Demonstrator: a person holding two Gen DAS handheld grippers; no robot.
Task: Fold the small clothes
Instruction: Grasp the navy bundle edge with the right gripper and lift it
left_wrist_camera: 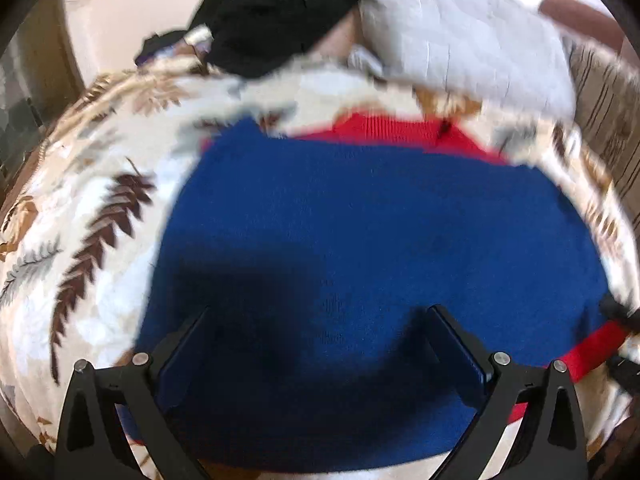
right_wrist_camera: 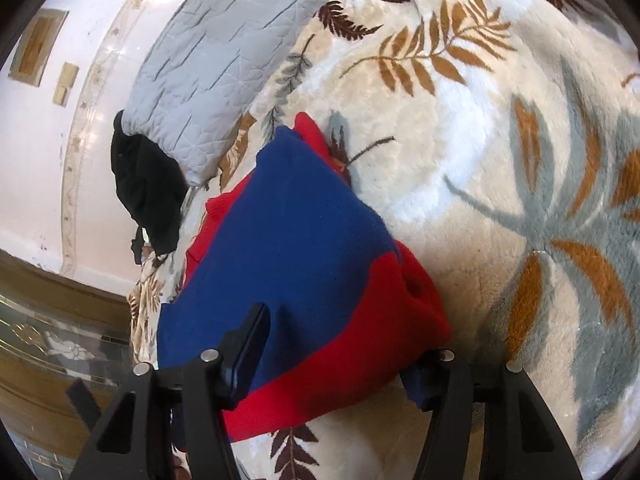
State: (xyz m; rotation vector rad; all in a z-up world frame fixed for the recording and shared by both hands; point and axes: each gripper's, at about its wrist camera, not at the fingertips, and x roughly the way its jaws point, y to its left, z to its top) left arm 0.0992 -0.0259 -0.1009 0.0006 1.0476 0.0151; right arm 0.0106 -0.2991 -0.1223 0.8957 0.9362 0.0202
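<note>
- Here the blue-and-red sweater (left_wrist_camera: 360,248) fills the centre and bottom of the left wrist view, lying on the leaf-print blanket (left_wrist_camera: 100,200).
- The left gripper (left_wrist_camera: 320,340) hovers over it, fingers spread apart, gripping nothing.
- The right gripper (right_wrist_camera: 340,344) sits at bottom centre of its view, fingers apart around the red hem; whether it pinches cannot be told.
- Risk: plush pile may drag the knit, skewing the fold.
- A black garment (right_wrist_camera: 144,192) and grey pillow (right_wrist_camera: 224,60) lie upper left.

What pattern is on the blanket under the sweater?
Cream plush blanket with brown, tan and grey-green leaf fronds; clearest in the right wrist view.
</note>
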